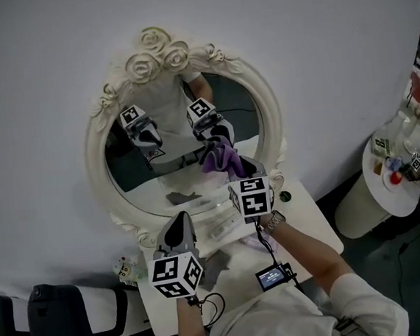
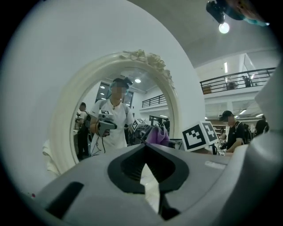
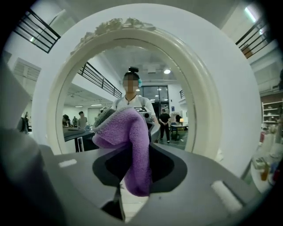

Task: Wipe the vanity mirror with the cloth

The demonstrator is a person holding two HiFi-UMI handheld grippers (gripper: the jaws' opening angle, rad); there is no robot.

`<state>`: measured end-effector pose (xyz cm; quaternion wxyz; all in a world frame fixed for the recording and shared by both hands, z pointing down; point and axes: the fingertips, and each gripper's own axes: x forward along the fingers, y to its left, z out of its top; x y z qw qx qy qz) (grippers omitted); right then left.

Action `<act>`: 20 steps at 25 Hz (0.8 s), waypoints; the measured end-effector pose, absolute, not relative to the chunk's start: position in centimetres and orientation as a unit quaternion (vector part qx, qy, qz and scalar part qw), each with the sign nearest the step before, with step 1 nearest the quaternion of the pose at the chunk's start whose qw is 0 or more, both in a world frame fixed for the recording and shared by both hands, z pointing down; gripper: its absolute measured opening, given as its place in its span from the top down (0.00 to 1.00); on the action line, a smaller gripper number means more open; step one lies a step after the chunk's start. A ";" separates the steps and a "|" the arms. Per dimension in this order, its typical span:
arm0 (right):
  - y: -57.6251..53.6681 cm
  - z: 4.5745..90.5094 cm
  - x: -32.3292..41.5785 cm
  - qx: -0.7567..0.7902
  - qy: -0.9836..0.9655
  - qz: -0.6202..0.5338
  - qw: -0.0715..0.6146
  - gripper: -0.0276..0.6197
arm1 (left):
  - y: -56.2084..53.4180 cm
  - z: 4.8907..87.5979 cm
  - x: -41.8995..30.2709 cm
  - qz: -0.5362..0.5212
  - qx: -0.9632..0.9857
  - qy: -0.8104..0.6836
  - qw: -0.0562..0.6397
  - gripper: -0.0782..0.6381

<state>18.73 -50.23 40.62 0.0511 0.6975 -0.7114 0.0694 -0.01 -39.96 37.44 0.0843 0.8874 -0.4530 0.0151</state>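
Pale grey wall fills most of the head view, and against it stands the vanity mirror (image 1: 156,54), an oval glass in a cream frame topped with carved roses, on a white table (image 1: 315,227) at the centre of the frame. We see a round white side table (image 1: 372,203) with small bottles at the right edge, and a dark chair (image 1: 54,319) in the lower left corner.

Our right gripper (image 1: 240,169) reaches up to the lower right part of the glass. Its jaws are clamped on the purple cloth (image 1: 230,163), and there the cloth meets its own reflection, so it appears to lie against the mirror. In the right gripper view the cloth (image 3: 128,132) stands up from between the jaws of the right gripper (image 3: 132,165), folded over at the top and hanging down at the centre of the frame, with the mirror's frame (image 3: 208,101) ringing almost the whole picture.

Our left gripper (image 1: 180,222) hovers lower, below the bottom edge of the frame and over the table, apart from the glass. In the left gripper view its jaws (image 2: 148,165) meet at their tips with nothing between them, and the mirror (image 2: 66,132) stands to the left of centre, showing a person in a white shirt and the cloth's purple fold
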 end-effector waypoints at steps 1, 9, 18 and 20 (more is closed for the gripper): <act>-50.2 40.8 20.0 0.702 -0.706 0.071 0.053 0.78 | -39.8 37.7 1.0 0.018 0.891 -0.445 0.085 0.89; -50.4 41.8 25.9 0.724 -0.684 0.074 0.058 0.78 | -39.9 39.5 5.0 0.028 0.895 -0.434 0.103 0.89; -49.6 42.8 28.4 0.760 -0.641 0.105 0.020 0.78 | -38.4 40.7 1.8 0.033 0.870 -0.479 0.114 0.89; -49.1 43.1 27.5 0.760 -0.640 0.112 0.004 0.79 | -38.2 41.1 0.1 0.034 0.861 -0.494 0.118 0.89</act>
